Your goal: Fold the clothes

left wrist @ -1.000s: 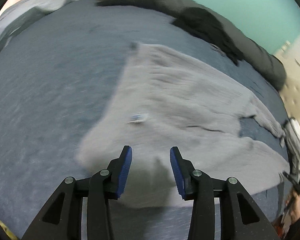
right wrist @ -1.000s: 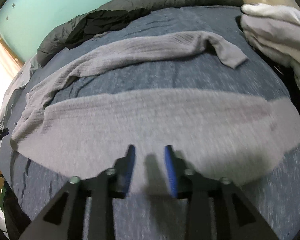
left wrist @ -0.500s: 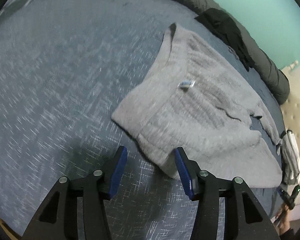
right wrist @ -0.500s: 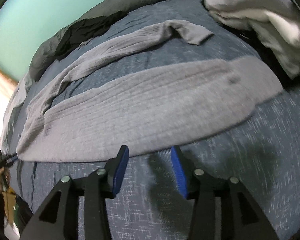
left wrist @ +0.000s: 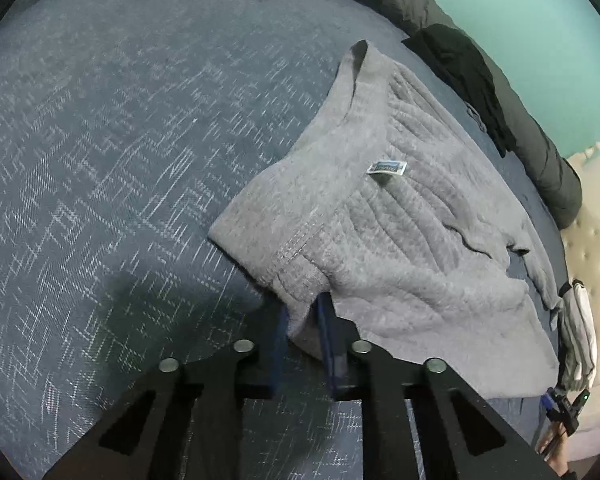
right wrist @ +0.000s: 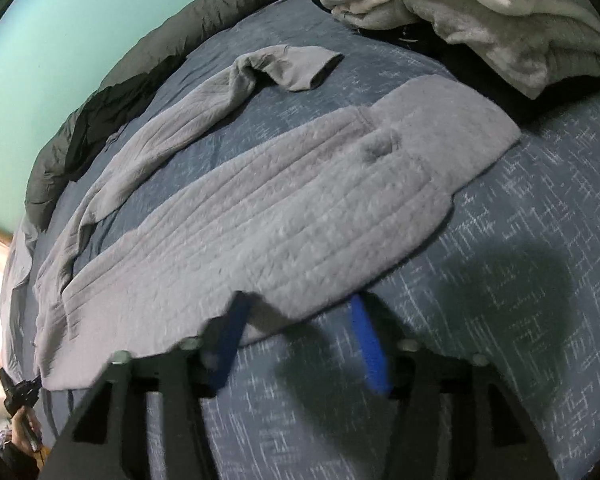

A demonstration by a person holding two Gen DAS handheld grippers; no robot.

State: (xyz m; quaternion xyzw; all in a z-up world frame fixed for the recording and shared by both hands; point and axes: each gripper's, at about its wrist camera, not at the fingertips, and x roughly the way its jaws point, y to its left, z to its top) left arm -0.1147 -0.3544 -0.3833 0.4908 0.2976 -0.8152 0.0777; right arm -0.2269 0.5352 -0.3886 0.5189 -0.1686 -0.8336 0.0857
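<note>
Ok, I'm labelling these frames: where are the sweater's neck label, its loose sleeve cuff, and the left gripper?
neck label (left wrist: 387, 168), left wrist view, label's middle
sleeve cuff (right wrist: 306, 65), right wrist view, cuff's flat end
left gripper (left wrist: 304, 332), left wrist view, between fingertips

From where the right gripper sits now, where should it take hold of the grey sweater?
Probably the near edge of the grey sweater, the flat single-thickness border just ahead of the right gripper. Come in low from the near side, one finger sliding under the edge; the left gripper already pinches the shoulder corner.

Home bedroom, blue bedspread (left wrist: 120, 140), tufted headboard (left wrist: 596, 248), rolled duvet (right wrist: 112, 92)
</note>
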